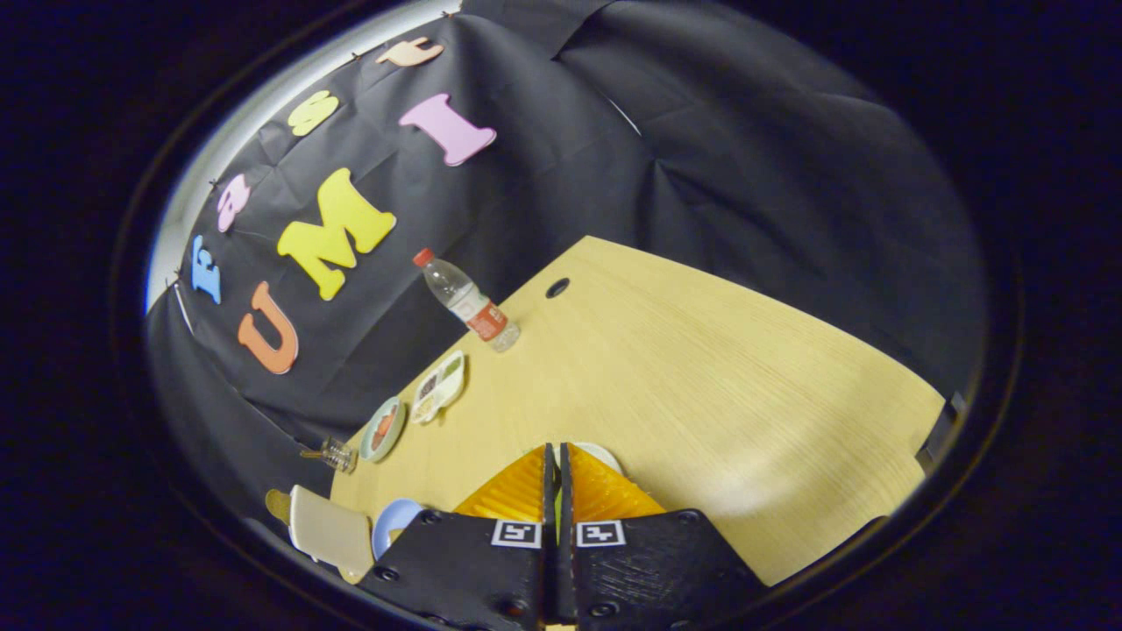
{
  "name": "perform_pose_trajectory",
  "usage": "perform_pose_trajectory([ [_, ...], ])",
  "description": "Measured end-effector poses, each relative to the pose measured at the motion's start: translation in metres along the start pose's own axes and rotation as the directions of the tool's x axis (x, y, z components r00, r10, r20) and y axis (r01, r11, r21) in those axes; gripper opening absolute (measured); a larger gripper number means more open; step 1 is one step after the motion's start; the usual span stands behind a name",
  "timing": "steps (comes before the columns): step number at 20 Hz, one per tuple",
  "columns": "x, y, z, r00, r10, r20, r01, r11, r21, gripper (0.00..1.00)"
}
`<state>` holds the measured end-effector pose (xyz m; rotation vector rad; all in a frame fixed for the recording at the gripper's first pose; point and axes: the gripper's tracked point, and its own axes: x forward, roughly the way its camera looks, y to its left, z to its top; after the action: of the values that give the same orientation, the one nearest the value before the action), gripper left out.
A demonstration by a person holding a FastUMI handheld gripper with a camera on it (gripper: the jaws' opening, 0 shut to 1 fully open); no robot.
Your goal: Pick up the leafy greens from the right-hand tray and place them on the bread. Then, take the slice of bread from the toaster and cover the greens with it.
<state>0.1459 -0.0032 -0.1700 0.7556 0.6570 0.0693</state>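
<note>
Between the orange fingers, pressed nearly together, a thin green sliver shows; whether the jaws grip the leafy greens I cannot tell. A white tray edge peeks just beyond them on the bench.

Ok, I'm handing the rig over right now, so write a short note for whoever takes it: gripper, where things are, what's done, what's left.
Gripper: orange fingers nearly closed, only a thin gap between them, and a sliver of green shows low in that gap; whether they grip the leafy greens cannot be told.
White plate peeks just beyond the fingertips.
Cream toaster with a slice of bread sticking out, beside a blue plate, to the fingers' left.
Water bottle stands at the wooden table's far edge.
Left: greens onto bread unconfirmed; toaster slice untouched.
</note>
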Motion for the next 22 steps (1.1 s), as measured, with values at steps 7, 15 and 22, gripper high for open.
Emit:
perform_pose_trajectory([
  [7, -0.031, 0.106, -0.013, 0.984, 0.178, -0.013, -0.179, 0.983, -0.051, 0.00],
  [15, -0.037, 0.229, -0.087, 0.926, 0.355, -0.128, -0.361, 0.932, -0.033, 0.00],
  [22, 0.006, 0.256, -0.180, 0.863, 0.402, -0.307, -0.395, 0.914, 0.086, 0.00],
])
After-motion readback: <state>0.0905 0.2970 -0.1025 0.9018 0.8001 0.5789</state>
